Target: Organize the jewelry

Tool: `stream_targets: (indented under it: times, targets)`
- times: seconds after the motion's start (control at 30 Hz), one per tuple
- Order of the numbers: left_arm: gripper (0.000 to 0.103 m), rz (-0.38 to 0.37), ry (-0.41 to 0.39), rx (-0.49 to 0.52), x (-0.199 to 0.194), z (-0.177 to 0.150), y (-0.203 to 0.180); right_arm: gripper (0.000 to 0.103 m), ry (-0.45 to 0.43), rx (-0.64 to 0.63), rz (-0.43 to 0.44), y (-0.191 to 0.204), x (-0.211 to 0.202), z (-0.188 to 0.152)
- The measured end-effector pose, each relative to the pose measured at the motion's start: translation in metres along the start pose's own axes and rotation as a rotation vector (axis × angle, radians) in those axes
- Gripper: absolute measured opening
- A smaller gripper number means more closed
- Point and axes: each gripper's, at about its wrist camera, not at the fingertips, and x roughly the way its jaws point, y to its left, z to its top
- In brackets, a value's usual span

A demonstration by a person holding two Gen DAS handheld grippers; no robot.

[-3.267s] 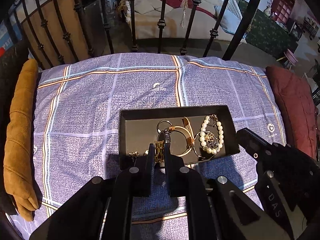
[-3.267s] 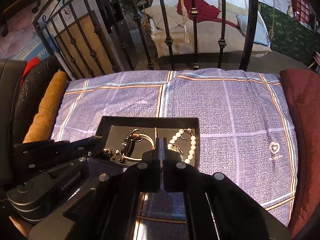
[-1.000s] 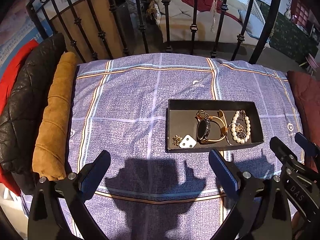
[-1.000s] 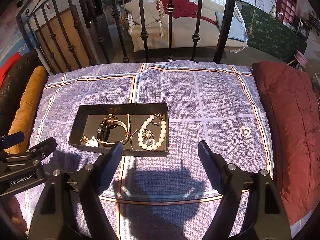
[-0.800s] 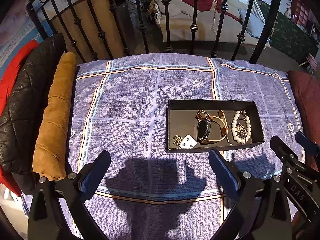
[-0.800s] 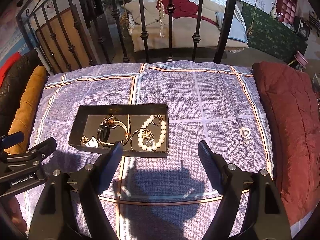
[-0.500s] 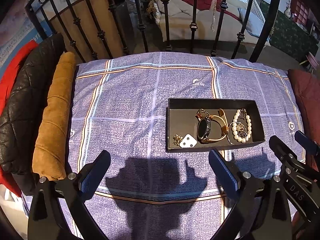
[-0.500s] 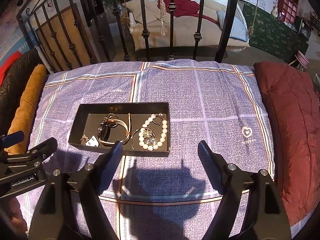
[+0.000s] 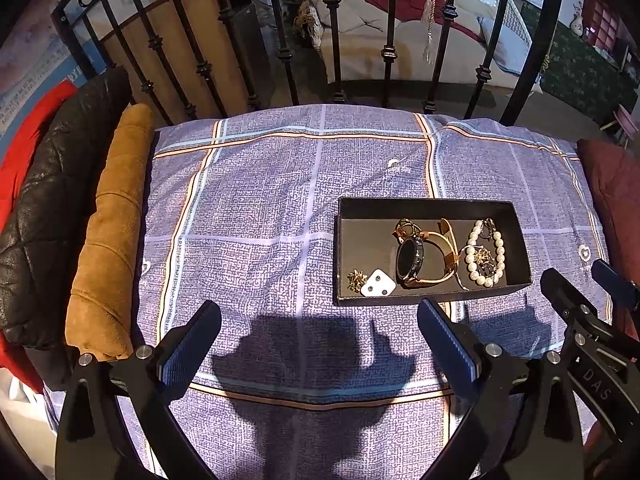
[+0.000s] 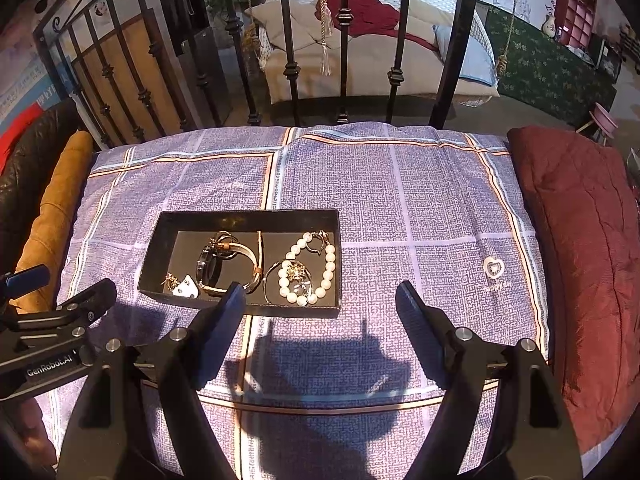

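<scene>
Resting on a purple checked bed cover [image 9: 256,208], a shallow black tray [image 9: 434,207] holds all the jewelry in view. Inside it, from the left wrist view, lie a small gold brooch [image 9: 356,280] and a white earring card [image 9: 377,284] at the near left corner, a black-faced watch [image 9: 410,258] with a tan strap in the middle, and a pearl bracelet [image 9: 496,248] at the right end, with a gold charm inside its loop.

The left hand-held gripper [image 9: 318,344] hangs above the cover on the near side of the tray, its fingers spread wide with nothing between them; its right fingertip sits just beside the tray's near wall. The right hand-held gripper [image 10: 320,316] is likewise spread wide and holds nothing, its left fingertip overlapping the tray's near edge in its own view.

Bare cover stretches to the left of the tray and beyond its far wall. An iron railing [image 10: 344,40] bounds the far edge of the bed. A tan bolster [image 9: 108,232] and a black quilted jacket [image 9: 48,208] line the left edge, and a maroon cushion [image 10: 580,240] lines the right.
</scene>
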Motion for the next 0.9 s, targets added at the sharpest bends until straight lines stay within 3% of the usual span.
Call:
stream_targets:
  times: [0.13, 0.57, 0.67, 0.8, 0.9]
  targets:
    - [0.096, -0.042, 0.007, -0.033, 0.0, 0.0, 0.004, 0.077, 0.004, -0.002, 0.0, 0.001, 0.0, -0.001]
    - [0.096, 0.024, -0.033, -0.045, 0.0, -0.001, 0.008, 0.077, 0.001, -0.003, -0.006, 0.001, 0.001, -0.001]
    - [0.094, 0.032, -0.069, -0.013, -0.004, -0.004, 0.004, 0.077, 0.0, 0.0, -0.007, 0.0, 0.001, -0.001]
    - [0.096, 0.071, -0.054, 0.044, -0.003, -0.003, -0.006, 0.077, 0.002, 0.003, -0.008, -0.001, 0.002, -0.002]
    - [0.096, 0.041, -0.052, 0.034, -0.004, -0.002, -0.004, 0.077, 0.0, 0.006, -0.006, -0.001, 0.001, -0.001]
